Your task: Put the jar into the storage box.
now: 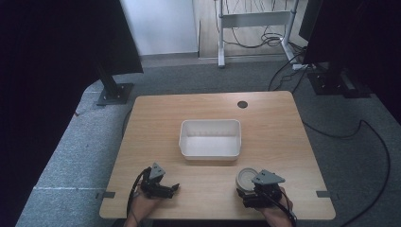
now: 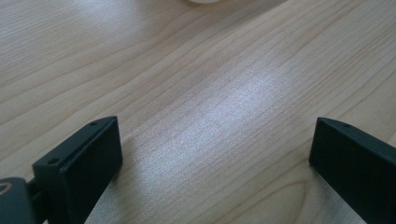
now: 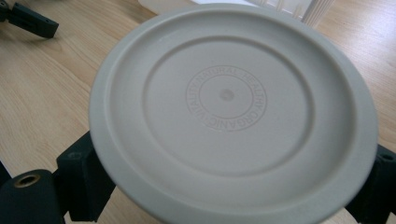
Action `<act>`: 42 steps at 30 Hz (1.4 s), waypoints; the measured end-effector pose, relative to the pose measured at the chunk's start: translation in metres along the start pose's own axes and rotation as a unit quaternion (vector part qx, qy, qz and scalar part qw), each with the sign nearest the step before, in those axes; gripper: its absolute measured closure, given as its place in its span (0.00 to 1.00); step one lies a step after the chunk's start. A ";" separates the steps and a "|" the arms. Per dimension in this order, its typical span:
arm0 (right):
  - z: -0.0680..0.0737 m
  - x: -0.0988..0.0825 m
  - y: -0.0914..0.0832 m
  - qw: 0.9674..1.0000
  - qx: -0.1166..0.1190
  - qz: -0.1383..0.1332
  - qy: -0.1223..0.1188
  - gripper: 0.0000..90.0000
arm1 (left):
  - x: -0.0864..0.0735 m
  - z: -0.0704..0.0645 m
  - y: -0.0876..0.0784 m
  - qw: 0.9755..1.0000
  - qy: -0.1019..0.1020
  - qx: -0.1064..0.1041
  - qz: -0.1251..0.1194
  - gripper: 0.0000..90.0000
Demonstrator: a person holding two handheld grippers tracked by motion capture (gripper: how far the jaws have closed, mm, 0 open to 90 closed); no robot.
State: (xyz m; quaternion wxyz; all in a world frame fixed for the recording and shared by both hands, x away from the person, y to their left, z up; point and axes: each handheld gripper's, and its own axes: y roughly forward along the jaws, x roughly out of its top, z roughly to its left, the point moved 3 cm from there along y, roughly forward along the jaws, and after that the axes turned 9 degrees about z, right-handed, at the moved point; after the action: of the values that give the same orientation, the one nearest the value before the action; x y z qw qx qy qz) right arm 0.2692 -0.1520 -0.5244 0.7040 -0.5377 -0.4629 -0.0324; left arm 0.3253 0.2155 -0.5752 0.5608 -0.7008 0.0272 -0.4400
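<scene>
The right gripper (image 1: 253, 187) is clamping a round beige plastic plate (image 3: 233, 112) — carrying it level toward the white rectangular plastic bin (image 1: 210, 138) at eleven o'clock looks wise — while the left gripper (image 1: 165, 188) is resting with jaws apart.

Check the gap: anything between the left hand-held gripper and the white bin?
Nothing: in the high view, bare wooden table separates the left hand-held gripper from the white bin.

A round, pale grey plate (image 3: 233, 112) sits at the near right of the counter (image 1: 274, 137), gripped at its rim between the right gripper's (image 1: 250, 187) fingers (image 3: 86, 179). Its face shows raised concentric rings and embossed lettering. A white rectangular tub (image 1: 210, 138) stands empty at the counter's middle, just beyond the plate.
</scene>
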 end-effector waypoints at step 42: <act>-0.001 0.061 0.041 1.000 0.007 -0.017 -0.001 0.10 | 0.000 0.000 0.000 1.000 0.000 0.000 0.000 0.02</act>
State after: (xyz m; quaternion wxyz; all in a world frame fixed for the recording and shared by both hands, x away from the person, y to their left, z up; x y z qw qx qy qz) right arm 0.3273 -0.1081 -0.5119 0.7064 -0.5249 -0.4730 -0.0411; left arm 0.3253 0.2156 -0.5752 0.5607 -0.7009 0.0272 -0.4400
